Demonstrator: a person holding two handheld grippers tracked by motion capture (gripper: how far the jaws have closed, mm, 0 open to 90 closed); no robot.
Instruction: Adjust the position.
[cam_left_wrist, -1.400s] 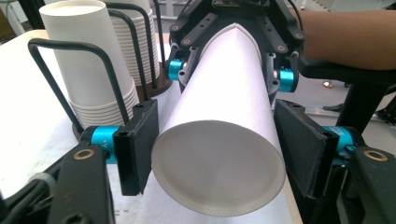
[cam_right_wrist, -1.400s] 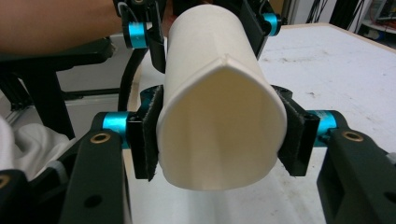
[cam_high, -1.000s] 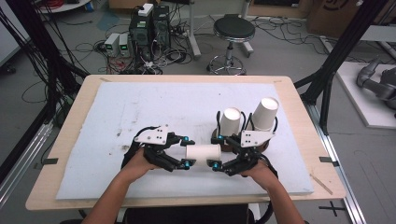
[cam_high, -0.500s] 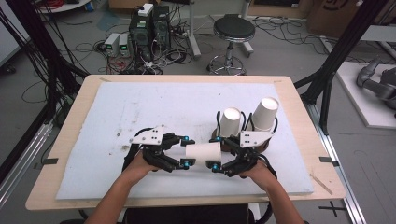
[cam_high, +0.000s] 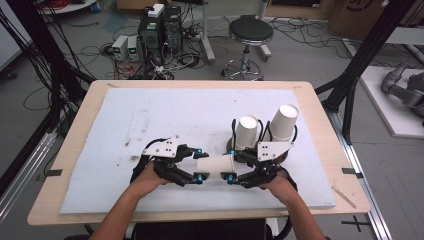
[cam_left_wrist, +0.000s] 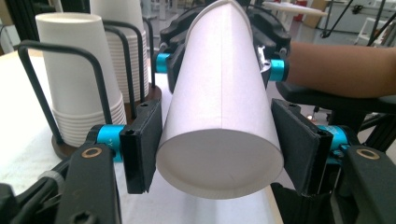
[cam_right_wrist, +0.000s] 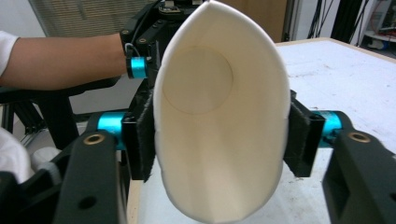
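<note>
While my left gripper (cam_high: 199, 164) clamps the paper cup's (cam_high: 215, 166) closed base, the cup lies level between both grippers above the white mat (cam_high: 150, 120), mouth pointing right; my right gripper (cam_high: 231, 169) has just been closing, squeezing the rim oval.

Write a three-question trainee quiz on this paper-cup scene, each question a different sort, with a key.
1. True or false: the cup lies sideways between the two grippers.
2. Which end faces the right gripper? A the base, B the open mouth.
3. What has the right gripper's squeeze done to the rim?

Key: 1 true. 2 B; the left gripper clamps the base end. 3 Pressed it into a tall oval, the jaws having just been closing.
</note>
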